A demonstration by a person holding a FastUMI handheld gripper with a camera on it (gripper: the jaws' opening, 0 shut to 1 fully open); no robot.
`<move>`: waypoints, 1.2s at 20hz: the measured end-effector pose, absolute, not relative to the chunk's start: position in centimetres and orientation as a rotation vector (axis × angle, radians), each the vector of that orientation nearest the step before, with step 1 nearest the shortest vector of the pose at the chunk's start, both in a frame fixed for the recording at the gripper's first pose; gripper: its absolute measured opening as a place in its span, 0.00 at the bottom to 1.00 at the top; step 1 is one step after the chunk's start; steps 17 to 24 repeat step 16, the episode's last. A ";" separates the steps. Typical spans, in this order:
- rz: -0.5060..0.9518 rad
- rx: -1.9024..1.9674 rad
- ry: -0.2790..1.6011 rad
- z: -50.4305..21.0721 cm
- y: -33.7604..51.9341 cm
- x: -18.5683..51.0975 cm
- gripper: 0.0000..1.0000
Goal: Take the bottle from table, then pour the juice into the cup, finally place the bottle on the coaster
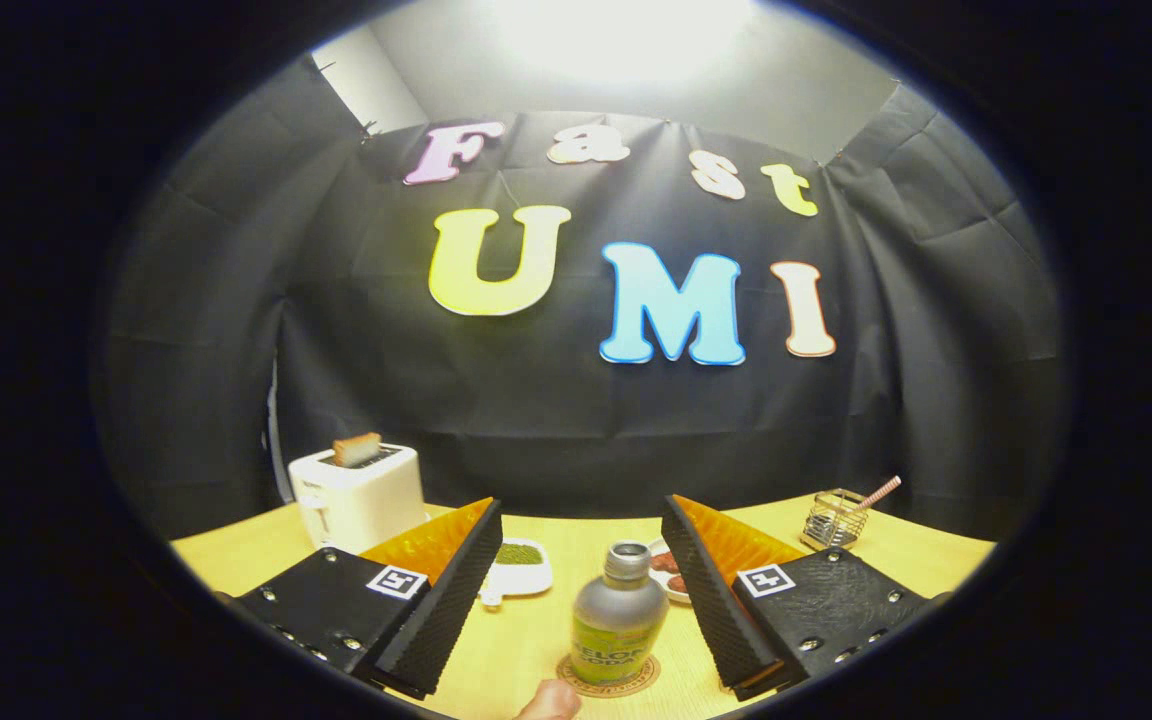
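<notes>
On the worktop (556,650), between the jaws: a silver bottle (618,618) with a green label stands upright on a round coaster (608,680), touching neither finger.
Jaws: the gripper (576,590) is spread wide, one finger on each side of the bottle, holding nothing.
Cup: none can be picked out with certainty; a white dish of green matter (518,566) sits beyond the left finger and a plate with reddish pieces (669,578) lies behind the bottle.
Other items: a white toaster (356,495) holding a slice of toast stands far left; a wire holder with a straw (836,515) stands far right.
Person: a fingertip (548,702) shows near the coaster's edge.
Progress: judged complete or nearly so, since the bottle rests on the coaster; whether pouring occurred cannot be told.
</notes>
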State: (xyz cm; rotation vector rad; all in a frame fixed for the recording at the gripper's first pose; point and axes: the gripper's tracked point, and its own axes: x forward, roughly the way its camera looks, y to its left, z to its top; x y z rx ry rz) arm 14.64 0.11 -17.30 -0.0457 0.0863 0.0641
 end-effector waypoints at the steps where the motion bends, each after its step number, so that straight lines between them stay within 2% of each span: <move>1: 0.070 -0.067 0.092 -15.8 0.3 14.2 0.97; 7: 0.131 -0.065 0.053 -5.2 2.0 11.0 0.97; 10: 0.103 -0.048 0.037 -1.7 -0.6 9.9 0.96; 16: 0.054 0.016 0.014 1.3 -4.4 8.3 0.96; 24: 0.054 0.016 0.014 1.3 -4.4 8.3 0.96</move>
